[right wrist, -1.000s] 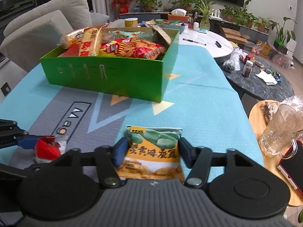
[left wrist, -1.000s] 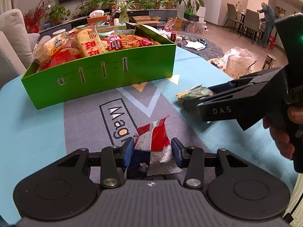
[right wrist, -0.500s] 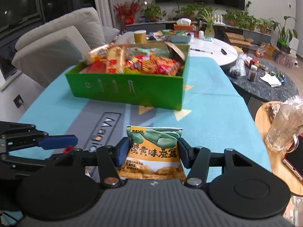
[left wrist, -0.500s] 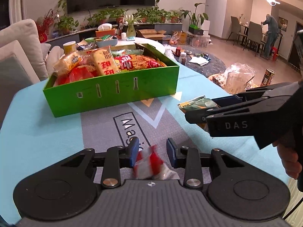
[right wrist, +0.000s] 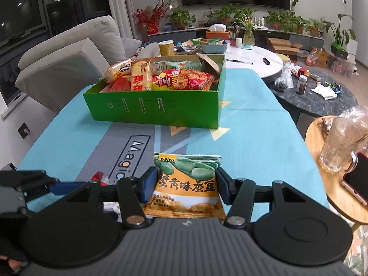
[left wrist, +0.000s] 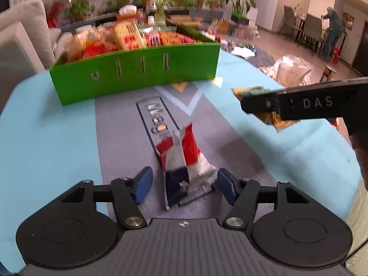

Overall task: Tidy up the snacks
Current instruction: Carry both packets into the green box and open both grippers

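Note:
A green box (left wrist: 135,73) full of snack packs stands at the far side of the mat; it also shows in the right wrist view (right wrist: 156,109). My left gripper (left wrist: 185,185) is open, its pads apart on either side of a red, white and blue snack packet (left wrist: 184,156) that lies on the grey mat. My right gripper (right wrist: 186,186) is shut on a yellow and green bean snack bag (right wrist: 187,181), held above the table. In the left wrist view the right gripper (left wrist: 299,103) reaches in from the right with that bag (left wrist: 273,117).
A blue and grey mat (right wrist: 241,133) covers the table. A small round wooden table (right wrist: 333,197) at the right holds a glass mug (right wrist: 338,145) and a phone (right wrist: 357,179). A sofa (right wrist: 69,55) stands at the left. A cluttered low table (right wrist: 317,92) lies beyond.
My left gripper has opened and let go of the red, white and blue packet, which now lies on the mat. My right gripper still holds the bean bag, slightly higher.

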### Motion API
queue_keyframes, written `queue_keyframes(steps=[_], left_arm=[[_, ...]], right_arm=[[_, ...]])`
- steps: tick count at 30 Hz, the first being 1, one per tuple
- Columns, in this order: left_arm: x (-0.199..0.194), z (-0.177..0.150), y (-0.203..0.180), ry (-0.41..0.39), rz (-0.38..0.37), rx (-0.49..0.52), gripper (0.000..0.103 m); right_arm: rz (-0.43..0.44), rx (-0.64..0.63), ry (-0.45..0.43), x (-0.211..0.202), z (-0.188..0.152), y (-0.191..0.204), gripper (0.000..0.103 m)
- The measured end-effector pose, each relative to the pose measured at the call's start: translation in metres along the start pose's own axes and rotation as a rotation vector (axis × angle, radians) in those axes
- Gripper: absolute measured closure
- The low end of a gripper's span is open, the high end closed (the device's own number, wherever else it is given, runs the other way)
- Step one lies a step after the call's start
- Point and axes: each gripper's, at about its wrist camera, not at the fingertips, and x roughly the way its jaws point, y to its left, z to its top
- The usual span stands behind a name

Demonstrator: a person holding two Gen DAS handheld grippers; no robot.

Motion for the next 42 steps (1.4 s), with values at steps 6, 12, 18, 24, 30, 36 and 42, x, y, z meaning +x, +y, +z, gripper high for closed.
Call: queue_keyframes(steps=[6, 12, 18, 24, 30, 36, 42], left_arm=[[-0.005, 0.005, 0.004, -0.018, 0.006, -0.014, 0.064], [-0.018, 0.015, 0.003, -0.068, 0.024, -0.002, 0.064], [-0.03, 0.031, 0.008, -0.117, 0.035, 0.0, 0.064], [-0.044, 0.057, 0.017, -0.194, 0.065, 0.004, 0.064], [-0.04, 0.084, 0.032, -0.215, 0.089, -0.017, 0.064], [-0.032, 0.107, 0.047, -0.224, 0.101, -0.031, 0.064], [-0.026, 0.136, 0.058, -0.242, 0.131, -0.013, 0.064]], right_arm=[[0.008, 0.026, -0.001, 0.002, -0.001, -0.005, 0.043], [0.008, 0.033, -0.015, -0.001, 0.0, -0.005, 0.043], [0.022, 0.032, -0.046, -0.007, 0.007, 0.0, 0.043], [0.048, 0.028, -0.097, -0.013, 0.026, 0.008, 0.043], [0.088, 0.056, -0.149, -0.013, 0.049, 0.011, 0.043], [0.092, 0.067, -0.18, -0.005, 0.07, 0.011, 0.043], [0.094, 0.068, -0.18, 0.01, 0.096, 0.009, 0.043]])
